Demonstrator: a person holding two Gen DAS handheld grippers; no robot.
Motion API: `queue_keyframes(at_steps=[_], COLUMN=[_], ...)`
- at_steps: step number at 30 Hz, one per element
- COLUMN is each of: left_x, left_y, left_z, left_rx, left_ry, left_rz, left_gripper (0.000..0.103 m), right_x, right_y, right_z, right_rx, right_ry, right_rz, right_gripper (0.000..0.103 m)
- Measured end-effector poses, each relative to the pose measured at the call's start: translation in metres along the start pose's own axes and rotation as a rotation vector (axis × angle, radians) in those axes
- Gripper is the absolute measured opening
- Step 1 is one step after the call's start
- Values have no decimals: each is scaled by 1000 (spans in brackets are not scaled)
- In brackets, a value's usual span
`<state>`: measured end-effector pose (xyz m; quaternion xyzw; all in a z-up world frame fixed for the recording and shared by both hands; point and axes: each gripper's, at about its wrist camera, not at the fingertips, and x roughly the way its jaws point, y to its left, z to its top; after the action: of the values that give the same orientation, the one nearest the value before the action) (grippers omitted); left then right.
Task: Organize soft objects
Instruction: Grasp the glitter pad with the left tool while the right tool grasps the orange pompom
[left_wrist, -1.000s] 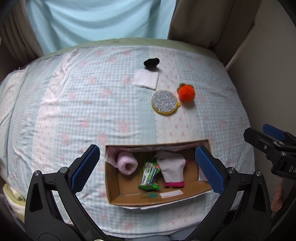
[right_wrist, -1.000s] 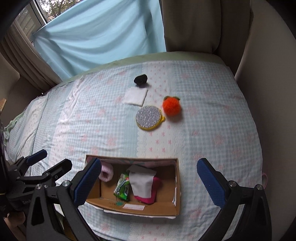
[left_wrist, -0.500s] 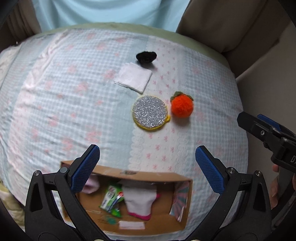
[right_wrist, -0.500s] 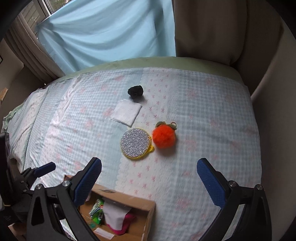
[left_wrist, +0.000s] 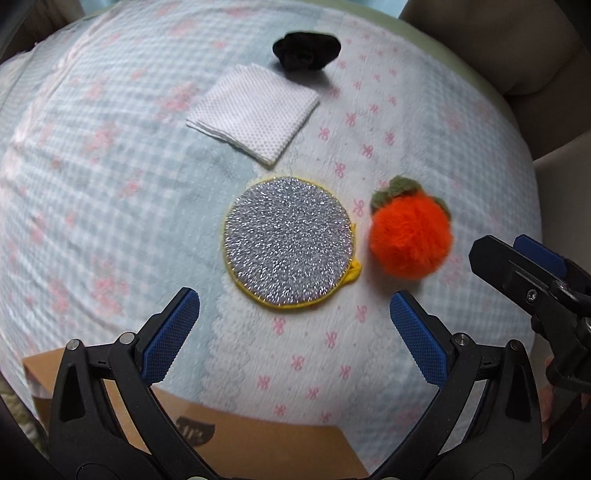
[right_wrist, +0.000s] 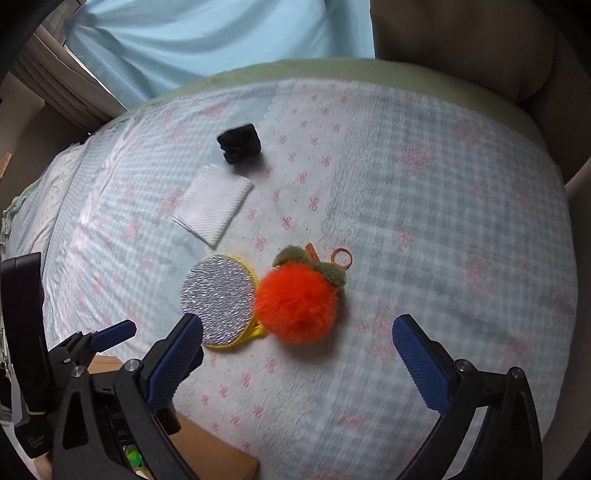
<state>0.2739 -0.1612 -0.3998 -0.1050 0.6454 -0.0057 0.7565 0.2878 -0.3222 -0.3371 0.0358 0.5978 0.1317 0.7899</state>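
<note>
you are hovering both grippers over the bed with jaws spread wide and nothing between them: the left gripper (left_wrist: 294, 321) is facing the silver scrub pad (left_wrist: 289, 242), the right gripper (right_wrist: 297, 345) the orange pom-pom (right_wrist: 295, 300). taking the pad as landmark, the pom-pom is sitting just to its right, nearly touching, the white cloth (left_wrist: 255, 110) just beyond it, the black scrunchie (left_wrist: 306, 50) farther beyond, the cardboard box (left_wrist: 258, 446) nearer you. closing on the pom-pom, you are risking catching the pad's yellow loop, or colliding grippers.

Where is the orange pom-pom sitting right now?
The orange pom-pom lies on the checked bedspread, just right of the silver round scrubber in both wrist views, ahead of the open right gripper.
</note>
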Motion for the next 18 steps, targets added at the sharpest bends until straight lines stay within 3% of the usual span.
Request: queue_keyframes(at_steps=[7, 12, 14, 18], left_x=[46, 71, 79, 83], left_y=[-3, -6, -8, -8], left_z=[17, 25, 27, 27], left_rx=[-16, -2, 11, 33], left_ry=[52, 78, 84, 74], left_rz=[20, 44, 51, 56], left_gripper=[103, 100, 99, 95], right_x=[54, 84, 94, 100], right_y=[-14, -15, -15, -13], right_z=[8, 9, 7, 6], right_rx=[56, 79, 98, 101], right_ry=[90, 147, 167, 171], right_rz=[56, 87, 105, 83], right_gripper=[97, 82, 70, 65])
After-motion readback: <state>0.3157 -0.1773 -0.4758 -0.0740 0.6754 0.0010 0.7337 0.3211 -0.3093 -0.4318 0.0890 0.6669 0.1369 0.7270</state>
